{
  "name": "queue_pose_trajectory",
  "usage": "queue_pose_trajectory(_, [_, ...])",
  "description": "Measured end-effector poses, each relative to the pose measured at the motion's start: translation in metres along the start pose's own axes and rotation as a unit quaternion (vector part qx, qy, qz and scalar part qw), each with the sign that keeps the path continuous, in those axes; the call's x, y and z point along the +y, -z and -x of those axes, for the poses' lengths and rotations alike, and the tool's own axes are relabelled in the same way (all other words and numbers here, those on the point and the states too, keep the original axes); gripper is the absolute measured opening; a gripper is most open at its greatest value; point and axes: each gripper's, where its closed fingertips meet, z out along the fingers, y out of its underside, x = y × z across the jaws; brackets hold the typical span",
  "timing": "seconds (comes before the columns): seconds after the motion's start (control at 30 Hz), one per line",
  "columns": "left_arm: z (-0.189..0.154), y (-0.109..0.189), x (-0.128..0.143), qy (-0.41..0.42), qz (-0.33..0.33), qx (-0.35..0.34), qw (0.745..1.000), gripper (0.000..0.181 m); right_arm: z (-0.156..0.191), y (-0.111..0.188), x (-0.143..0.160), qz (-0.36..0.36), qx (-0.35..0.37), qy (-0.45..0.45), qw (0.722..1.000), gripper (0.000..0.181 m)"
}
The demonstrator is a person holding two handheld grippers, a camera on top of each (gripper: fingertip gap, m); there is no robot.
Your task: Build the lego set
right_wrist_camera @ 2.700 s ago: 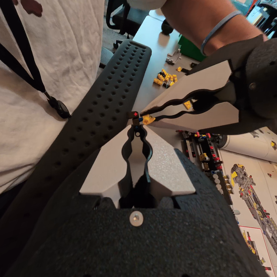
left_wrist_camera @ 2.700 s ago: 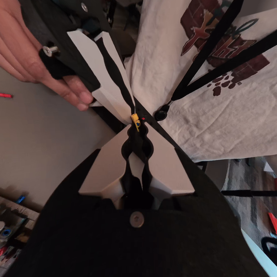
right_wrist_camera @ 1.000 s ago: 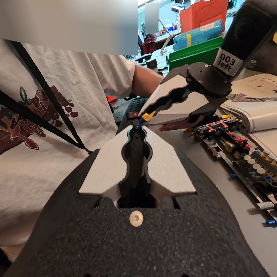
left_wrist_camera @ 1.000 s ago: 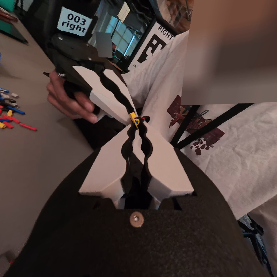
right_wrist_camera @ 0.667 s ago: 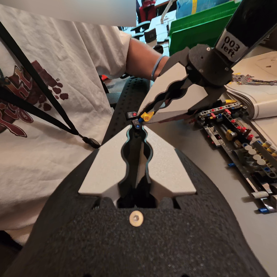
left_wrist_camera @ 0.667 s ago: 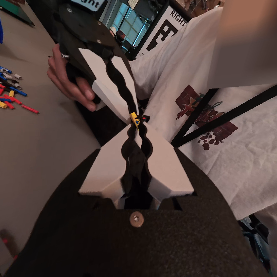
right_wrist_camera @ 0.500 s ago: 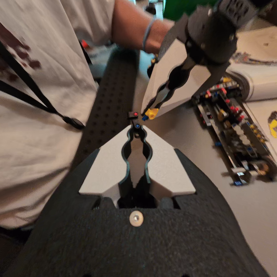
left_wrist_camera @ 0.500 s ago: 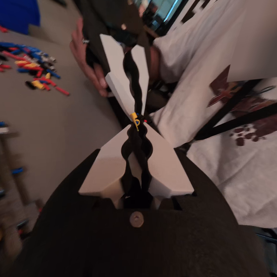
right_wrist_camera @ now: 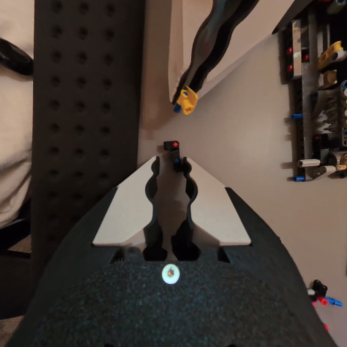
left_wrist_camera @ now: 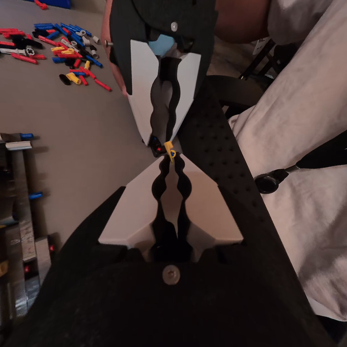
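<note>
1. The plain grey-beige table [left_wrist_camera: 75, 116] carries everything. A black perforated plastic panel [right_wrist_camera: 84, 112], probably part of a chair, runs along its near edge.
2. The long, partly built dark grey lego model [right_wrist_camera: 308, 93], studded with red, blue and yellow fittings, lies on the table off to the side. It looks rigid but could shed parts, so I would lift it by its long beams.
3. The left gripper [left_wrist_camera: 171, 156] has its jaws pressed narrow on a small piece. The right gripper [right_wrist_camera: 171, 161] faces it tip to tip with its jaws parted, pinching nothing from both sides.
4. A loose scatter of red, blue, yellow and black lego pins and connectors [left_wrist_camera: 62, 48] lies on the far part of the table.
5. The small yellow plastic connector with a blue pin through it [left_wrist_camera: 168, 146] sits in the left gripper's tips. It should be feather-light, hard and slick, so a grip on its flat faces would stop it twisting.
6. The tiny black angled plastic connector with red and blue axle ends [right_wrist_camera: 175, 156] leans on the inner face of one right finger. I cannot tell whether it clings there or rests on the table. It is stiff and easy to flick away, so I would retake it across its straight leg, leaving the red end free for the yellow connector.
</note>
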Motion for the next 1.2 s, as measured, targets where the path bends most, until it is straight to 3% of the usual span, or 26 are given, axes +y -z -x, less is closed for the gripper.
queue_pose_trajectory(0.4, [-0.007,-0.002,0.007,0.011,0.001,0.02,1.0,0.004,-0.006,0.001,-0.004,0.069,-0.018,0.0,0.997,0.008])
queue_pose_trajectory(0.63, [0.0,-0.003,0.012,0.034,0.008,0.011,0.999,0.004,-0.008,-0.001,-0.004,0.073,-0.027,-0.019,0.997,0.007])
queue_pose_trajectory(0.9, [0.007,-0.005,0.013,0.052,0.009,0.001,0.999,0.004,-0.008,-0.002,-0.005,0.069,-0.006,0.031,0.997,0.006])
queue_pose_trajectory(1.2, [0.004,-0.007,0.015,0.046,0.015,0.007,0.999,0.004,-0.009,-0.002,0.003,0.104,-0.014,-0.006,0.994,0.015])
